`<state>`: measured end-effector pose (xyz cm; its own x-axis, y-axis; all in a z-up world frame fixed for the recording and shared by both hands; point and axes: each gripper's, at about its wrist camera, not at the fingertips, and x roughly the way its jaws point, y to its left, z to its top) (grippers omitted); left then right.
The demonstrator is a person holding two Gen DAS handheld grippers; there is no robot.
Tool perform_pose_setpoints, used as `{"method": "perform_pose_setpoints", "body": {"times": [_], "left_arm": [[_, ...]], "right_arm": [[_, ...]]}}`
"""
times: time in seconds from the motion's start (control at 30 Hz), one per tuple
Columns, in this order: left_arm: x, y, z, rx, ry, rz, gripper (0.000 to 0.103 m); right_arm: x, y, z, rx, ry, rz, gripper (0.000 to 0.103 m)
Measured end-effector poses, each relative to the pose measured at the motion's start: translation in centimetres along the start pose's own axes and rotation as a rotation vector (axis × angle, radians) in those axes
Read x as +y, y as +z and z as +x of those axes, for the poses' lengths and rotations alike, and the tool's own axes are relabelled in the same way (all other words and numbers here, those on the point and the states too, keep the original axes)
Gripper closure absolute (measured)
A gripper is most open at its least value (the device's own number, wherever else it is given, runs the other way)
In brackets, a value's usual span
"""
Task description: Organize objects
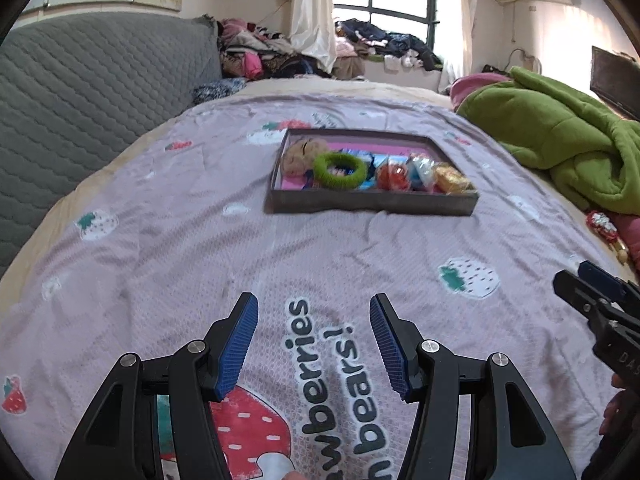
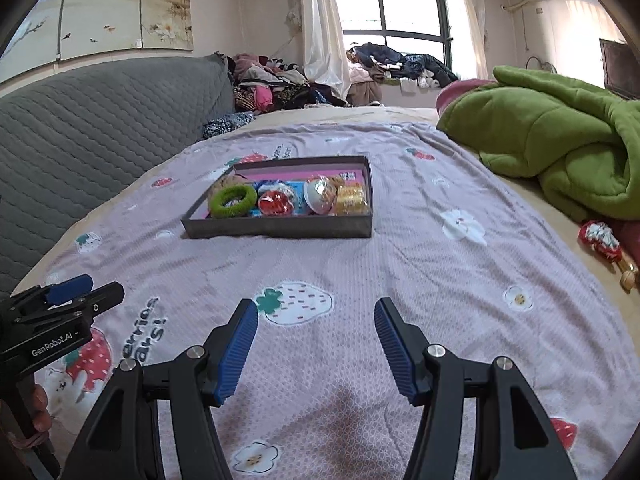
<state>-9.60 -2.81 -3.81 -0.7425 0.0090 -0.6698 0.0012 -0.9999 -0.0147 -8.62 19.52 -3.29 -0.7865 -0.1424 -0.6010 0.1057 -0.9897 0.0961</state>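
Both my tongs gape wide and empty: left tongs (image 1: 314,344), right tongs (image 2: 316,346), low over the bedsheet (image 1: 360,248). The grey tray (image 2: 280,230), centre frame, already carries the green hair ring (image 2: 233,200), red ball (image 2: 274,203) and gold packet (image 2: 351,199). Risks: soft, wrinkled sheet may let the tray tip if I press its rim; a red trinket (image 2: 599,240) at right edge, beside the green quilt (image 2: 560,140), looks easy to miss. Cluttered bedroom, clothes heaped under the window.
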Motion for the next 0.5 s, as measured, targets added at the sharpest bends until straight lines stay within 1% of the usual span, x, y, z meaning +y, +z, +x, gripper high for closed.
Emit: {"method": "perform_pose_setpoints", "body": {"times": [0.27,0.5], "left_arm": [[0.8,-1.6,2.5,0.040,0.019,-0.024,0.043],[1.3,-1.7,3.3,0.039,0.010,-0.041,0.043]], "right_arm": [[-0.5,-1.2,1.8,0.034,-0.027,-0.020,0.043],[-0.4,-1.7,2.3,0.043,-0.025,-0.037,0.043]]}}
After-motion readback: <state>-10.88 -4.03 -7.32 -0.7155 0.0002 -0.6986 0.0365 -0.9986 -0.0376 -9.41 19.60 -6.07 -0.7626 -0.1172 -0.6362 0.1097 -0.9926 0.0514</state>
